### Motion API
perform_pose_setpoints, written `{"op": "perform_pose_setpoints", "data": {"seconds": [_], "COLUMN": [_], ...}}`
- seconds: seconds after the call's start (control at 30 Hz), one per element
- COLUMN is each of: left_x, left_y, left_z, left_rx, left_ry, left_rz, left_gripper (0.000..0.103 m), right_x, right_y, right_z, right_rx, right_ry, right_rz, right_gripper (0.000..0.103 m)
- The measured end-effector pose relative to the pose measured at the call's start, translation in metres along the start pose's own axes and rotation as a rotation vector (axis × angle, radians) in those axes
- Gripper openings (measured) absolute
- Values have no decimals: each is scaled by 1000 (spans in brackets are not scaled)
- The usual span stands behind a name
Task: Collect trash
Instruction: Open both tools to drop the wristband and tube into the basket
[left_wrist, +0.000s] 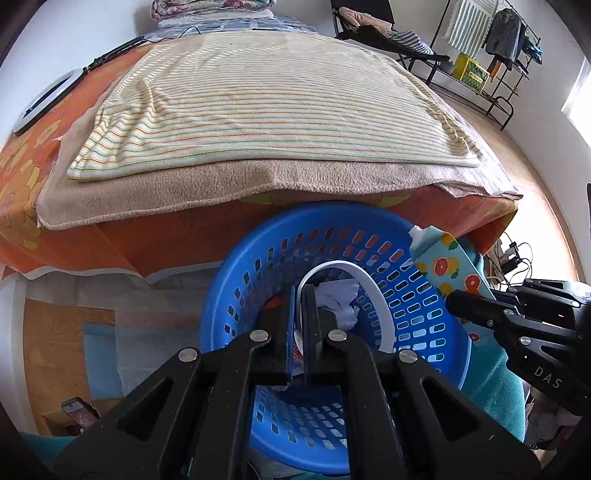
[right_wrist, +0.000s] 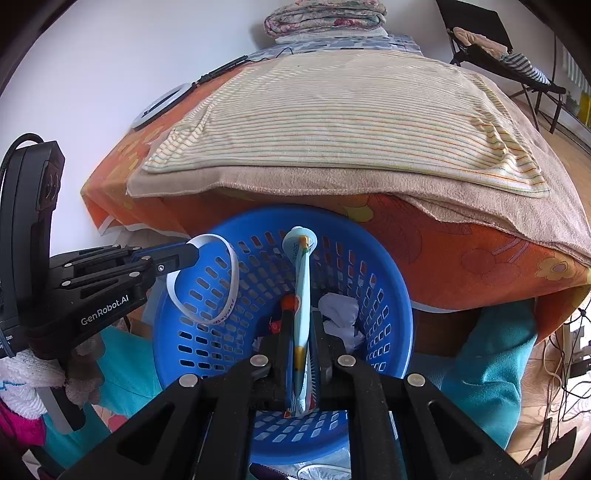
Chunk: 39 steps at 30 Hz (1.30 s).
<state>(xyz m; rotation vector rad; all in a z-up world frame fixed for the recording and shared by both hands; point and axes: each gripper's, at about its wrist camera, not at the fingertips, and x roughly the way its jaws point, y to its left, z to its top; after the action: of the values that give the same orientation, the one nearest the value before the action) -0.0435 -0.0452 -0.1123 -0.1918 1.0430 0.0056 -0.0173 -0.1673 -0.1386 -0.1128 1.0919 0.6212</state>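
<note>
A blue perforated basket (left_wrist: 424, 306) (right_wrist: 380, 295) stands below the table edge, with crumpled white paper (left_wrist: 341, 301) (right_wrist: 341, 312) inside. My left gripper (left_wrist: 300, 295) (right_wrist: 192, 253) is shut on a white paper strip loop (left_wrist: 373, 280) (right_wrist: 231, 266), held over the basket's left side. My right gripper (right_wrist: 301, 325) (left_wrist: 452, 301) is shut on a flat pouch with a citrus fruit print (left_wrist: 448, 264) (right_wrist: 303, 288), held upright over the basket.
A table with an orange flowered cloth (left_wrist: 22, 206) (right_wrist: 480, 251) carries a beige towel (left_wrist: 184, 199) and a striped cloth (left_wrist: 258, 99) (right_wrist: 351, 118). A ring lamp (left_wrist: 48, 99) lies at its far left. A clothes rack (left_wrist: 491, 48) stands at the right.
</note>
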Motion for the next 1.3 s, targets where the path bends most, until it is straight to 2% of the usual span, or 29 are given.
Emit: {"op": "perform_pose_setpoints", "data": {"seconds": [0.37,0.53,0.57,0.6,0.63,0.7,0.73,0.83,0.9,0.97,1.1,1.2,1.3], "left_x": [17,24,25,27,28,30,30,29,29,28,27,26,26], "left_y": [3,4,4,4,6,6,7,8,10,12,15,17,20], "left_z": [-6,-9,-10,-11,-11,-13,-13,-13,-13,-13,-12,-12,-11], "left_rx": [-15,-17,-17,-17,-19,-26,-30,-30,-37,-48,-61,-72,-94], "left_ry": [51,74,81,87,91,96,96,90,90,87,88,92,100], "left_rz": [26,42,46,51,56,57,58,63,70,74,80,81,80], "left_gripper": [1,1,3,9,13,37,41,44,49,57,63,66,67], "right_x": [14,21,23,24,25,27,28,30,30,28,25,22,20], "right_y": [0,-2,-2,-2,-3,-4,-4,-6,-8,-9,-14,-16,-16], "right_z": [0,-1,-1,-2,-2,-4,-5,-6,-7,-6,-4,-3,-2], "right_rx": [8,11,13,14,15,15,18,26,31,37,58,73,78], "right_ry": [29,40,42,43,43,48,52,63,64,59,52,50,48], "right_rz": [-8,-12,-10,-14,-16,-22,-23,-23,-29,-37,-48,-50,-63], "right_gripper": [5,10,19,25,26,28,29,39,55,61,76,84,86]}}
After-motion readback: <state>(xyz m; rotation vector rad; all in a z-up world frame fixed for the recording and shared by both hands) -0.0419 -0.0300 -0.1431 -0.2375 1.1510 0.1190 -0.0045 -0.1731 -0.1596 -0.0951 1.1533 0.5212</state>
